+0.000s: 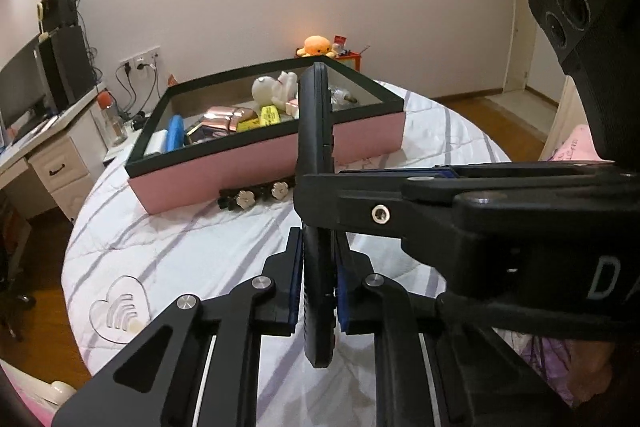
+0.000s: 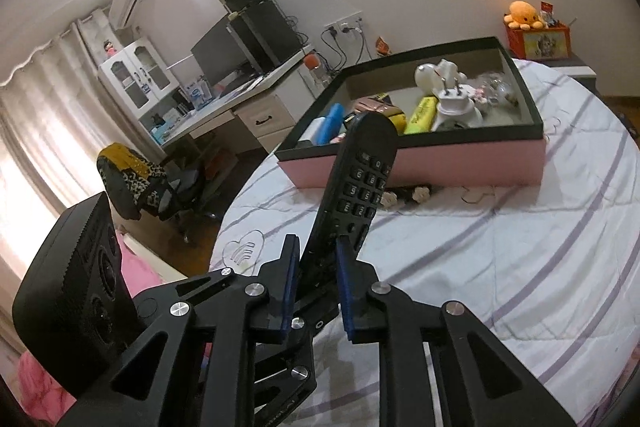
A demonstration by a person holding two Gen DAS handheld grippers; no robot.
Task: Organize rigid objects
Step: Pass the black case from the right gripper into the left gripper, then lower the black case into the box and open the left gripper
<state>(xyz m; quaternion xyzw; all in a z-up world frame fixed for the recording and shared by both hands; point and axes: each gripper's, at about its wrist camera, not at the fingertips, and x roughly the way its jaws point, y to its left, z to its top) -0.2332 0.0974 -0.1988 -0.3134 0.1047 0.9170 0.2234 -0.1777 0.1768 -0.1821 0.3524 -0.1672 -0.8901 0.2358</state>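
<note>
A black cordless phone handset (image 1: 316, 131) (image 2: 360, 179) stands upright above the bed, seen edge-on in the left wrist view and keypad-on in the right wrist view. My left gripper (image 1: 318, 291) is shut on its lower part. My right gripper (image 2: 318, 283) is closed around the same handset from the side; its fingers (image 1: 360, 195) cross the left wrist view from the right. A pink box with a black rim (image 1: 256, 163) (image 2: 460, 163) lies beyond on the bed, holding several items, among them a white plug adapter (image 2: 456, 107) and a yellow pack (image 2: 420, 115).
The bed has a white quilt with purple stripes (image 1: 192, 247) (image 2: 520, 247). A black strip with flower knobs (image 1: 256, 197) lies in front of the box. A clear heart-shaped piece (image 1: 120, 307) lies at the quilt's left edge. A desk with drawers (image 1: 52, 163) stands left.
</note>
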